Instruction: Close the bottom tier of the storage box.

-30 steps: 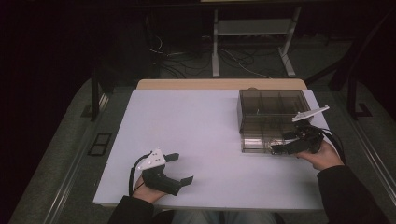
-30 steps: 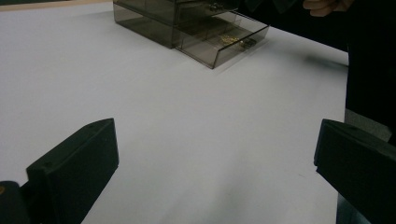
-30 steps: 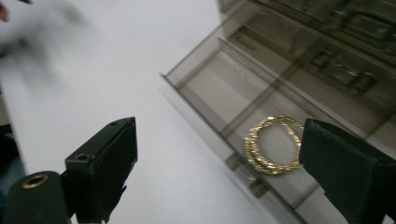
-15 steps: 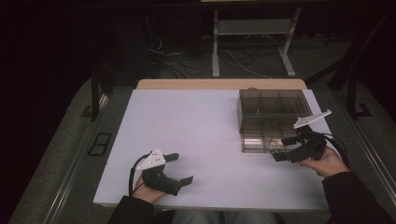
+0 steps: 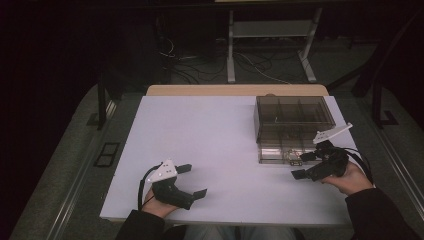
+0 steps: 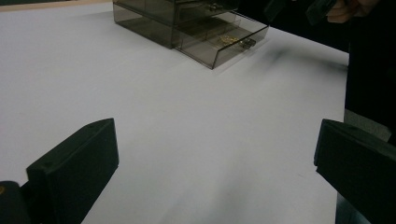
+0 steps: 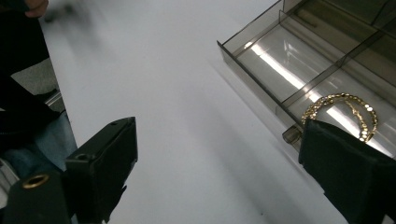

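Smoky clear plastic forms the drawer box (image 5: pixel 292 120) standing near the far right corner of the white bench (image 5: pixel 210 145), with its lowest drawer (image 5: pixel 281 155) pulled out toward the near edge. In that drawer's front compartment lie gold hoop earrings (image 7: pixel 343 112), close behind the drawer's front wall and small knob (image 7: pixel 292 135). The right gripper (image 5: pixel 302 165) hovers just in front of the open drawer, its fingers (image 7: pixel 102 163) released and spread wide with nothing between them. The left gripper (image 5: pixel 192 181) rests near the near edge, left of centre, well apart from the box, its fingers (image 6: pixel 74 168) likewise released and empty.
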### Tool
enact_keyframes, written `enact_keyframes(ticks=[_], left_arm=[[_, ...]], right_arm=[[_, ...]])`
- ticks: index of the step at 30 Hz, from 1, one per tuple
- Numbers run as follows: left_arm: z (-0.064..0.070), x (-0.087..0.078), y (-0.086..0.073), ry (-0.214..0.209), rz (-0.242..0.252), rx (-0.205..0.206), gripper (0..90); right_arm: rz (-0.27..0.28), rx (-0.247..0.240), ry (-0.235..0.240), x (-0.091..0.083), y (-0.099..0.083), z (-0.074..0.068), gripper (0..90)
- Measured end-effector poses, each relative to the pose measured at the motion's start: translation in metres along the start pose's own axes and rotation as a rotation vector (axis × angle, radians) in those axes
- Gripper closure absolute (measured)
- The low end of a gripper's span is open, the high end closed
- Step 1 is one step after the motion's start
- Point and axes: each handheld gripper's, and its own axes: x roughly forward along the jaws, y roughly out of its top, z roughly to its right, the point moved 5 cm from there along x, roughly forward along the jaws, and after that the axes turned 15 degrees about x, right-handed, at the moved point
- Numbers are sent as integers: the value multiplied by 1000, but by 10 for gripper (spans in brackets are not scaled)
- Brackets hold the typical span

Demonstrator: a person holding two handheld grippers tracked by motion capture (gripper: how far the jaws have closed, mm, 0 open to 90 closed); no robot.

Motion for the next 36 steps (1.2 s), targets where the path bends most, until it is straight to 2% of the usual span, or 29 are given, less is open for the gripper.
enact_keyframes(ticks=[5, 6, 8, 9, 13, 19, 22, 29, 31, 36], left_arm=[[0, 0, 0, 0, 1, 1, 0], [0, 0, 0, -1, 1, 1, 0], [0, 0, 0, -1, 1, 1, 0], [0, 0, 0, -1, 1, 1, 0], [0, 0, 0, -1, 1, 2, 0], [1, 1, 0, -2, 1, 1, 0], [1, 1, 0, -2, 1, 2, 0], [1, 1, 0, -4, -3, 5, 0], [1, 1, 0, -4, -3, 5, 0], [1, 1, 0, -3, -3, 4, 0]], right_arm=[[-16, -8, 6, 3, -4, 0, 114], [-21, -10, 7, 3, -5, 0, 150], [-29, -12, 8, 5, -7, 0, 161], [-30, -13, 4, 5, -7, 0, 230], [-27, -19, -5, 7, -9, 3, 389], [-33, -20, -21, 10, -10, 6, 565], [-34, -10, -35, 12, -11, 8, 662], [-75, 26, -88, 19, -13, 15, 869], [-81, 30, -106, 21, -13, 19, 888], [-94, 48, -109, 24, -13, 22, 888]])
